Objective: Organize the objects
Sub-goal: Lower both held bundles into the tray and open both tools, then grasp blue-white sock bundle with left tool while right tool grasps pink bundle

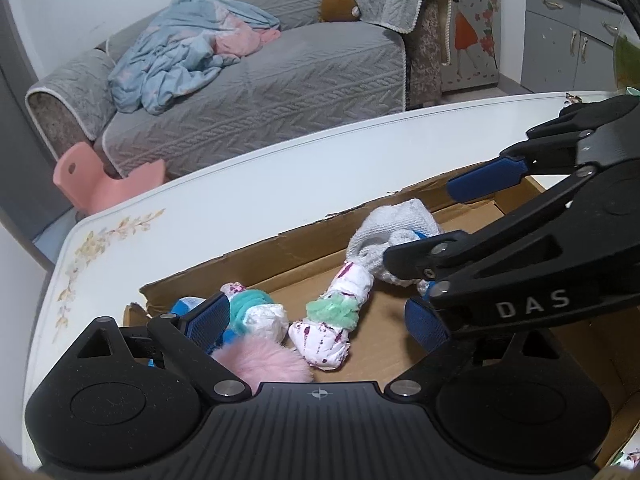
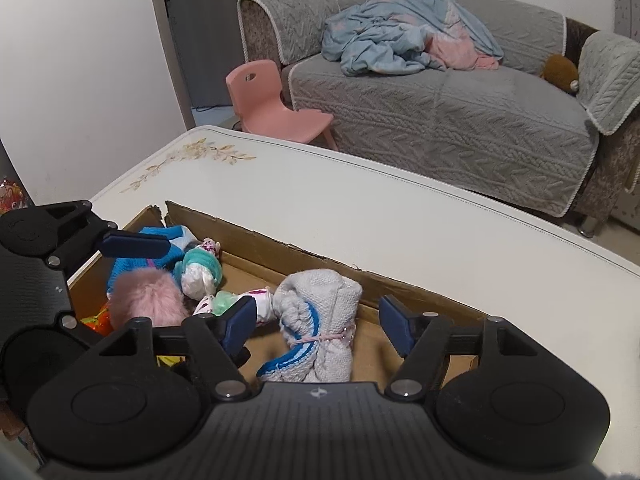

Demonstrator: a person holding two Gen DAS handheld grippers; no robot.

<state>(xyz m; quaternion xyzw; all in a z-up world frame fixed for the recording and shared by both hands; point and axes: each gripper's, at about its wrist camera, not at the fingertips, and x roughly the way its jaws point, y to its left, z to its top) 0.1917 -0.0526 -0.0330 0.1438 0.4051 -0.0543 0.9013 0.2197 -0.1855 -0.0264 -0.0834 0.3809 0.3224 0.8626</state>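
Observation:
A shallow cardboard box (image 1: pixel 256 254) lies on the white table (image 1: pixel 208 200). My left gripper (image 1: pixel 318 320) hangs open over it, its jaws on either side of a white, purple-speckled sock bundle with a green fuzzy band (image 1: pixel 332 314) without touching it. A teal-banded bundle (image 1: pixel 256 312) and a pink fluffy ball (image 1: pixel 264 364) lie by its left finger. My right gripper (image 2: pixel 318 322) stands open around a grey-white sock roll with blue stripes (image 2: pixel 324 308), with a gap at the right pad. One left finger (image 2: pixel 136 245) reaches over a blue sock (image 2: pixel 124 268).
A grey sofa (image 2: pixel 440 120) with a crumpled blue blanket (image 2: pixel 400 32) stands beyond the table's far edge. A pink child's chair (image 2: pixel 268 100) sits beside it. Grey cabinets (image 1: pixel 568 40) are at the back right. Something orange (image 2: pixel 98 320) lies in the box's left corner.

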